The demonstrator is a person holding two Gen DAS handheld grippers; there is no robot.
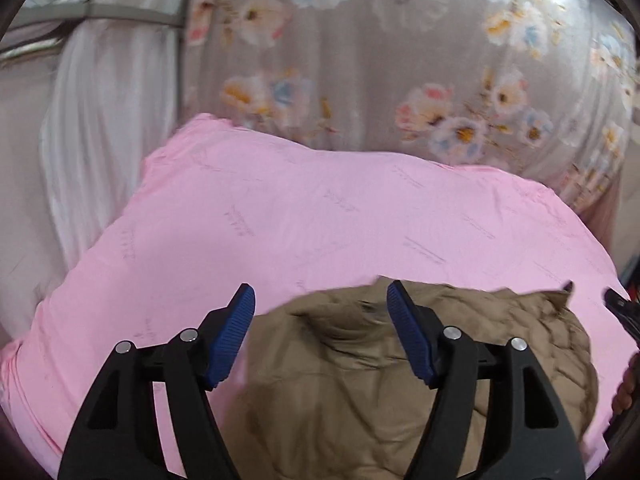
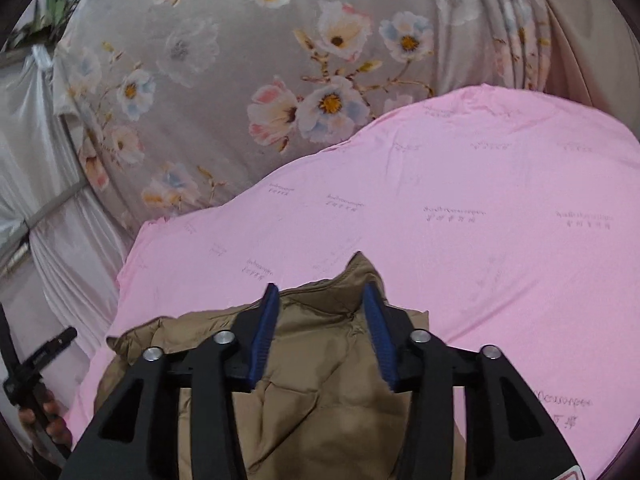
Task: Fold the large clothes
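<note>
— What does the garment look like from where you sit?

— I see a tan quilted jacket point(image 1: 400, 380), bunched and creased, lying on a pink sheet point(image 1: 280, 208) printed with faint rows of small script. It sits at the near edge of the sheet, right under both of my tools. Beyond the sheet there is a grey floral bedcover point(image 1: 400, 60).

— And your left gripper?

— My left gripper point(image 1: 320, 300) has its jaws spread wide, blue ribbed pads point(image 1: 232, 336) well apart, nothing between them. It hangs above the jacket's left edge, one finger over pink, the other over tan.

— The right one?

— My right gripper point(image 2: 320, 304) stands partly open, narrower than the left, over the jacket point(image 2: 320, 380). A peaked flap of tan fabric rises beyond the tips; I cannot tell whether the pads point(image 2: 266, 332) touch cloth, but they are not closed on it.

— Does either camera give you something the other misses?

— The right wrist view shows the sheet point(image 2: 480, 200) stretching far to the right, and the bedcover point(image 2: 240, 80) sharply. At its lower left I catch my other hand point(image 2: 54, 420) on the black handle. The left wrist view shows white drapery point(image 1: 100, 120) at the left, tied with a grey band.
</note>
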